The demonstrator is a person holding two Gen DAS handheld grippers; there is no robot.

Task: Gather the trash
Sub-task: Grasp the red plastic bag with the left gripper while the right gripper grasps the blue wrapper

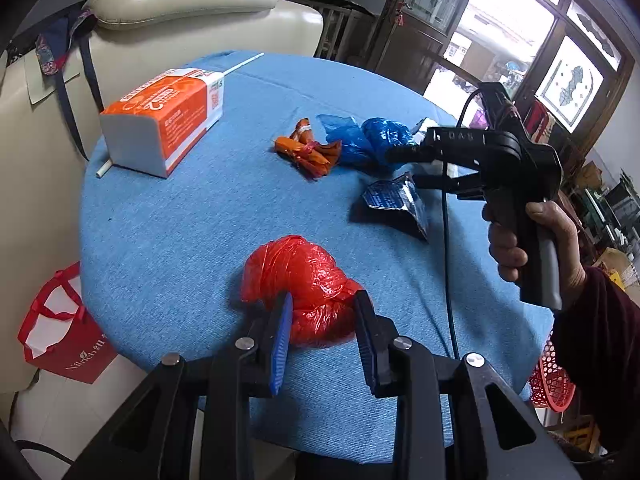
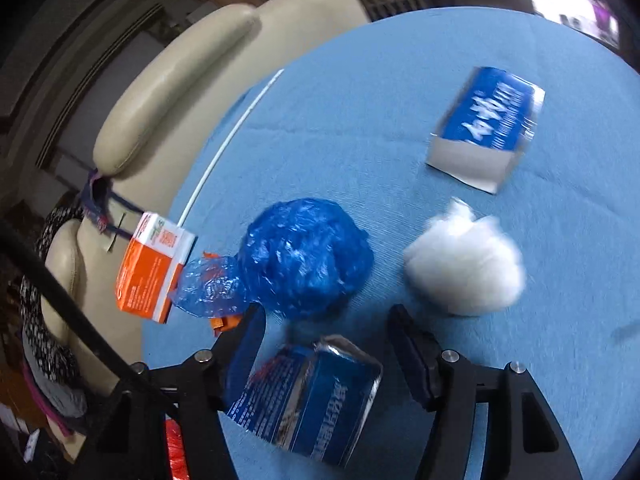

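Left gripper (image 1: 322, 306) jaws clamped on crumpled red plastic bag (image 1: 302, 280). Right gripper (image 2: 324, 330), jaws half-open, empty, over torn blue foil packet (image 2: 308, 392) on bench (image 1: 180, 220). Next, probably: lower, pinch packet.

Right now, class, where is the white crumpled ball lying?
In the right wrist view, the white crumpled ball lies on the blue tablecloth, right of the blue plastic bag, below the blue box.

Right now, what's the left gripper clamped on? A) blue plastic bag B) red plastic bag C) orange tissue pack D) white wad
B: in the left wrist view the left gripper pinches the crumpled red plastic bag between its fingers on the blue tablecloth.
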